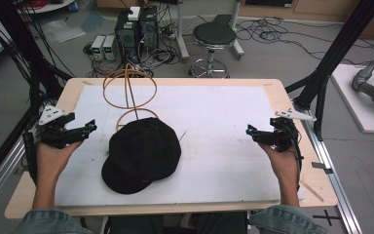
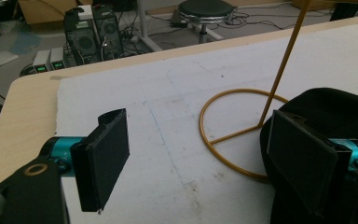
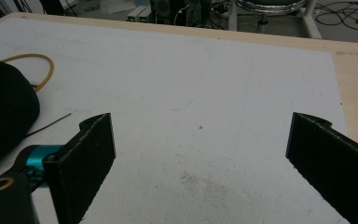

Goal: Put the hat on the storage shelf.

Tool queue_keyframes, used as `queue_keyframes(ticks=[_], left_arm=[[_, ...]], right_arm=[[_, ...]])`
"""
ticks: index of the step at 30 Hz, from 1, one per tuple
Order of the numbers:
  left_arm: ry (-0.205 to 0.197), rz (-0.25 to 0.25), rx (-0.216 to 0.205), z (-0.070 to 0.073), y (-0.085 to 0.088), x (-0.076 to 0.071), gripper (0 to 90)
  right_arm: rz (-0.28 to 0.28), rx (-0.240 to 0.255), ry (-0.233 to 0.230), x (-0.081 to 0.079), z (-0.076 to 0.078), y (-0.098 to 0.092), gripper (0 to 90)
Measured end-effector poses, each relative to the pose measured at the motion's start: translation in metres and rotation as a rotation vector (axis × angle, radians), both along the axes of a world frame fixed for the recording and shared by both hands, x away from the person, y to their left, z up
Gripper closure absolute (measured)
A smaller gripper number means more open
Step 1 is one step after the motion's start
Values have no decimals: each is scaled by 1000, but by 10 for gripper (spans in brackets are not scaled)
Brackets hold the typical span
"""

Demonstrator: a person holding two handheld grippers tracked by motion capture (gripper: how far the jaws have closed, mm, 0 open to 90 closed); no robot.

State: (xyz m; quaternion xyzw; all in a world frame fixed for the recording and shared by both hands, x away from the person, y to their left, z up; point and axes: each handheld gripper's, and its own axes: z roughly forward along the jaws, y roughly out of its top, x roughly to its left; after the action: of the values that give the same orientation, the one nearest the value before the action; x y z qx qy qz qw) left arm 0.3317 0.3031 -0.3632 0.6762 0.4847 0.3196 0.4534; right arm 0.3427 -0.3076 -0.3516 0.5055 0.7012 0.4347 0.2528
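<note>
My left gripper hangs with jaws spread, empty, left of the black cap lying mid-mat against the gold wire stand. I'd pinch the crown edge, avoiding the wire. Right gripper: jaws spread, well apart.

Wooden table under white board, black cap, wire stand.

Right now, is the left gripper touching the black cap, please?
Apart. The high view shows white board between the left gripper and the black cap.
</note>
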Motion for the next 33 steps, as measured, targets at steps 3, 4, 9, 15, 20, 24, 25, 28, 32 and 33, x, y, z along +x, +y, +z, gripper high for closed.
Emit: queue_keyframes(ticks=[3,4,9,15,20,24,25,28,32,33], left_arm=[[1,3,-1,0,1,0,210],[2,4,0,-1,1,0,210],[9,10,1,-1,2,1,210],[0,7,-5,1,3,-1,210],[-14,-25,-28,6,-4,-1,210],[-13,-74,-30,10,-16,-1,212],[-15,-87,-30,11,-19,-1,212],[-22,-122,-42,15,-30,-2,212],[-25,-187,-41,18,-45,-4,210],[-27,-200,-41,18,-49,-4,210]], right_arm=[[2,-1,2,0,0,0,79],[2,-1,2,0,0,0,79],[6,-7,2,-2,1,1,79],[11,-12,-2,-2,2,4,79],[10,-5,-1,-2,2,5,79],[12,-14,6,0,1,5,79],[12,-14,6,0,1,5,79],[13,-20,13,0,-1,5,79],[13,-10,7,-1,0,4,79],[13,-10,7,-1,0,4,79]])
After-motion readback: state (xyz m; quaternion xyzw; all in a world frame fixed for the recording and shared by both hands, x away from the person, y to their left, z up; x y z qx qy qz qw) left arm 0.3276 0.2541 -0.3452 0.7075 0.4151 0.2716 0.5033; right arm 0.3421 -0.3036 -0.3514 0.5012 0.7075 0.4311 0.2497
